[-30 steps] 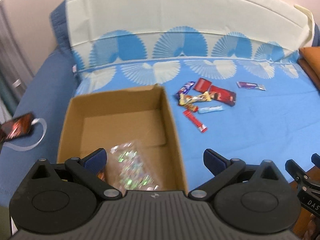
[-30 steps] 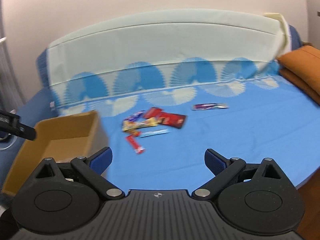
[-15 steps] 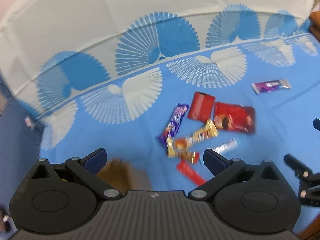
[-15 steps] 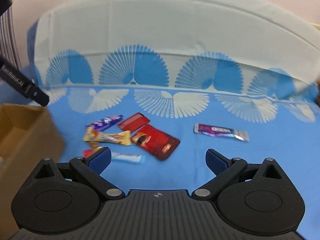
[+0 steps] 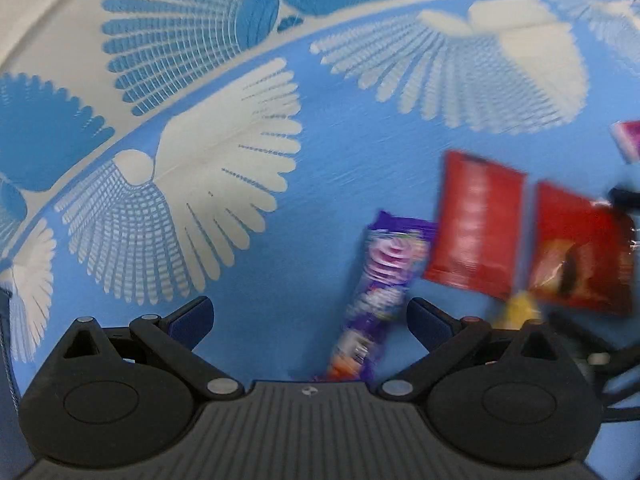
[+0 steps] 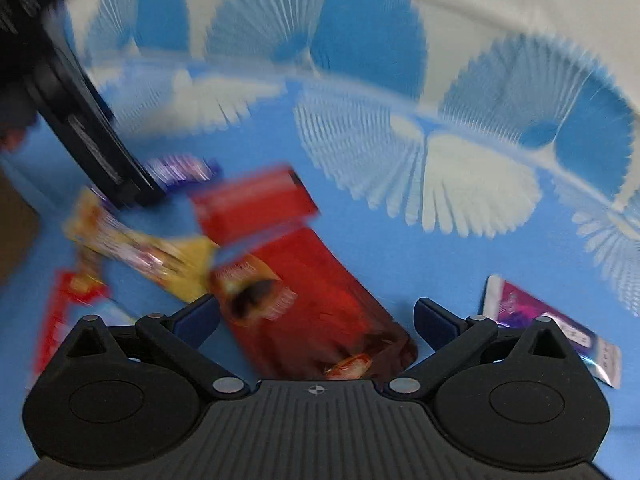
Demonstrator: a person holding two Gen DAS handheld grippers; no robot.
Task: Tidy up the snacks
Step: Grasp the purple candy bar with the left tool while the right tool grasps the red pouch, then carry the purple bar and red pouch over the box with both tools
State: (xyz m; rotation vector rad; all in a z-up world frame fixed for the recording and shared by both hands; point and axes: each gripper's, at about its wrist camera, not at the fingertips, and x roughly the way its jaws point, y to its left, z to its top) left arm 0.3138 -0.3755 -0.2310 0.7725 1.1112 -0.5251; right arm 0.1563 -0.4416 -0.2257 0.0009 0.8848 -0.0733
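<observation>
My left gripper (image 5: 310, 314) and right gripper (image 6: 316, 314) both gape wide, empty. Purple bar (image 5: 378, 292) between left fingers; dark-red pouch (image 6: 316, 292) between right. Risk: neighbouring red packet (image 5: 474, 224) gets pinched too

Left gripper (image 5: 310, 314): my black two-finger tool with blue pads; I see both fingers spread wide apart, nothing clamped between them.
Left gripper pose: I have it pitched downward, fingers pointing forward, low over the surface.
Left gripper from the right wrist camera: its dark body (image 6: 86, 128) slants in from the upper left corner of my view; jaws hidden there.
Right gripper (image 6: 316, 316): same black build with blue pads; fingers parted wide, gripping nothing.
Right gripper pose: I hold it angled down and low, both fingers level with each other.
</observation>
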